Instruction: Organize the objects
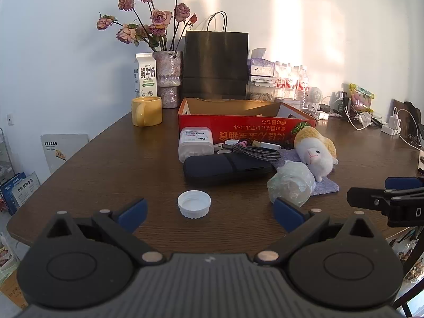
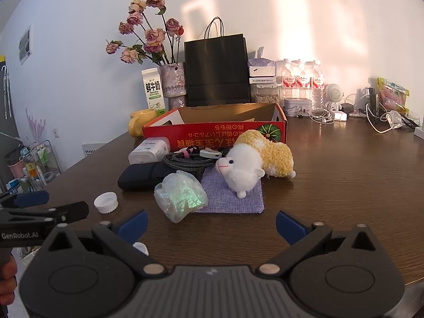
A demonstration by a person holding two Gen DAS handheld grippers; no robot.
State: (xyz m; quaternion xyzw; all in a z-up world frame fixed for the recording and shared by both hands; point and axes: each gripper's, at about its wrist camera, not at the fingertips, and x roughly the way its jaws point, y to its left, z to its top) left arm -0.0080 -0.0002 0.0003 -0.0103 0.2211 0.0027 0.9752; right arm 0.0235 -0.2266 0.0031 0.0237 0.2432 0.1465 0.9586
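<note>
An open red cardboard box (image 1: 246,127) (image 2: 212,132) stands mid-table. In front of it lie a white plastic container (image 1: 195,143) (image 2: 149,149), a coiled braided cable (image 1: 255,151) (image 2: 188,162), a dark case (image 1: 225,168) (image 2: 140,176), a sheep plush (image 1: 316,152) (image 2: 254,165) on a purple cloth (image 1: 324,186) (image 2: 233,197), a crumpled plastic bag (image 1: 290,182) (image 2: 180,194) and a white cap (image 1: 194,203) (image 2: 106,203). My left gripper (image 1: 209,213) is open and empty, just short of the cap. My right gripper (image 2: 210,225) is open and empty, near the bag and cloth.
At the back stand a yellow mug (image 1: 146,111), a milk carton (image 1: 145,75), a vase of dried roses (image 1: 168,76), a black paper bag (image 1: 216,63), water bottles (image 2: 302,79) and chargers with cables (image 2: 371,114). The table's front edge is close below both grippers.
</note>
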